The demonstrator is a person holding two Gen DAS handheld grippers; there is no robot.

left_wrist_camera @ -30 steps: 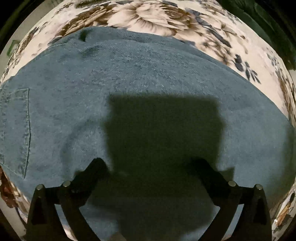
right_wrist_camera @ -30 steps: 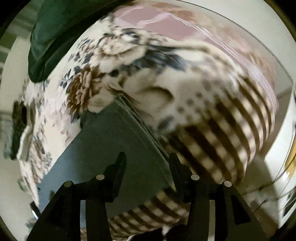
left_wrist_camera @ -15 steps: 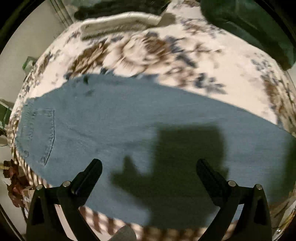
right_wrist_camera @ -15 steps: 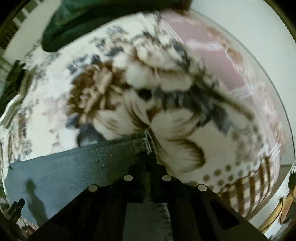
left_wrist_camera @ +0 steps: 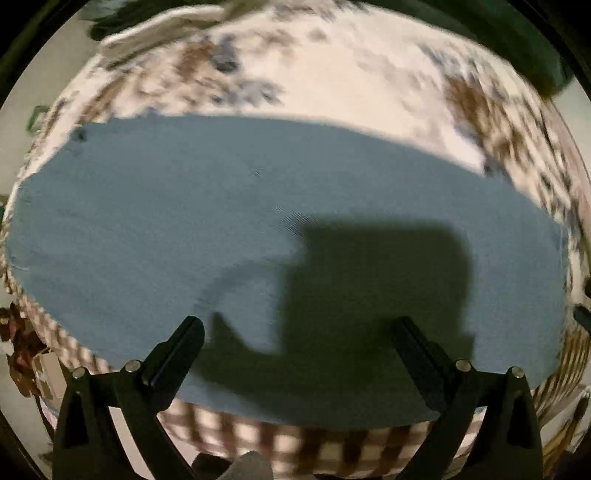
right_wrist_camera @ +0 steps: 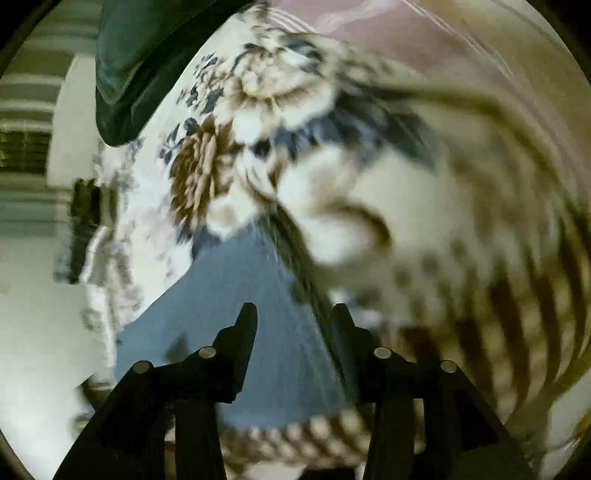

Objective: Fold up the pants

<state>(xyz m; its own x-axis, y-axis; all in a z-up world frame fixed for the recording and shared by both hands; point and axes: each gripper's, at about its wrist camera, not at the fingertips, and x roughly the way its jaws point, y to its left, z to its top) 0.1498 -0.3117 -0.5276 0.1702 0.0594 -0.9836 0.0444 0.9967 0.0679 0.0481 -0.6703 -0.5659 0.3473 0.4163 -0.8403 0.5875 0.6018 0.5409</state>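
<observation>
Blue denim pants (left_wrist_camera: 221,229) lie flat across a floral bedspread (left_wrist_camera: 351,85), reaching close to the bed's near edge. My left gripper (left_wrist_camera: 295,328) hovers above them, jaws wide open and empty; its shadow falls on the denim. In the right wrist view the pants (right_wrist_camera: 258,314) show as a blue wedge whose hem end runs along the right side. My right gripper (right_wrist_camera: 293,314) is open with nothing between its fingers, just above that hem end. The view is blurred by motion.
A dark green pillow (right_wrist_camera: 147,55) lies at the head of the bed, also in the left wrist view (left_wrist_camera: 517,37). The checked border (left_wrist_camera: 314,446) of the bedspread hangs over the near edge. A pink sheet (right_wrist_camera: 369,26) lies beyond the floral cover.
Half a second ago my right gripper was shut on the hem; now it is open and off the cloth. My left gripper has shifted right along the pants, so the back pocket left view.
</observation>
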